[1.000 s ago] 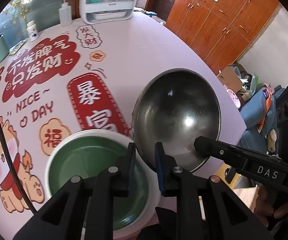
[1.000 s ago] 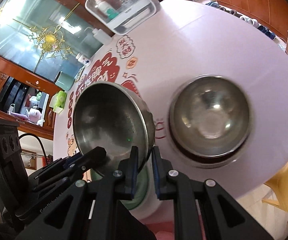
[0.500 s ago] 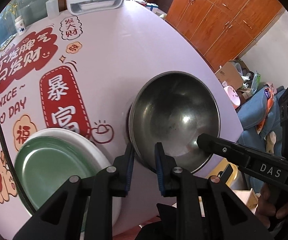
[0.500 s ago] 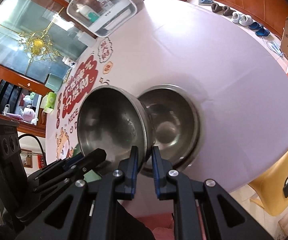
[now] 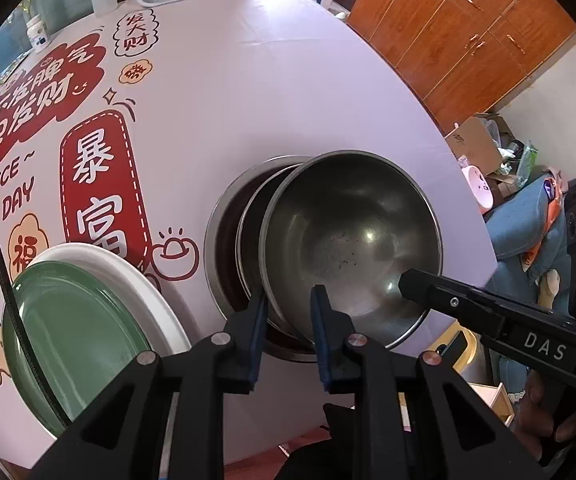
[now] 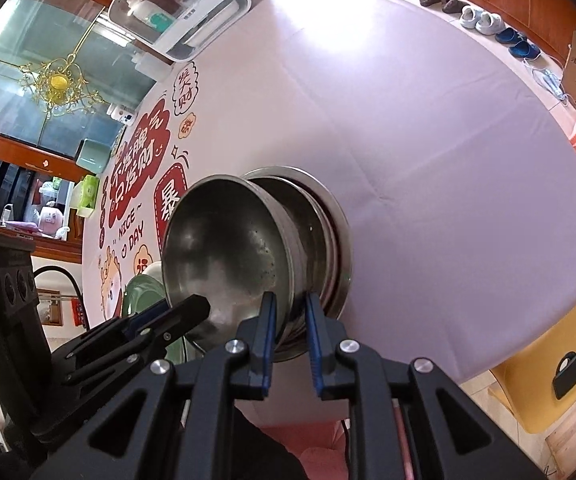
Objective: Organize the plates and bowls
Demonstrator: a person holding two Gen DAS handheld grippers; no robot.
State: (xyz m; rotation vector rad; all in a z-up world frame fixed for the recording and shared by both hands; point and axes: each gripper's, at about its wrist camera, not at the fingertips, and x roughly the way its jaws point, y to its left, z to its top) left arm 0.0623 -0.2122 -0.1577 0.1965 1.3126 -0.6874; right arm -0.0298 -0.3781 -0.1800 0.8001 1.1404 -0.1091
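Both the left gripper [image 5: 288, 308] and right gripper [image 6: 291, 314] pinched the rim of a steel bowl [image 5: 352, 240], tilted into the stacked bowls [image 5: 227, 240] on the desk [image 5: 288, 100]. It looked light, rigid and slippery; opposite rim edges suited holding.

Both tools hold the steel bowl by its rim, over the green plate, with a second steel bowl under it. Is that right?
Not quite. The steel bowl sits over the second steel bowl, not the green plate, which lies apart to its left in the left wrist view. The left tool and right tool do grip its rim.
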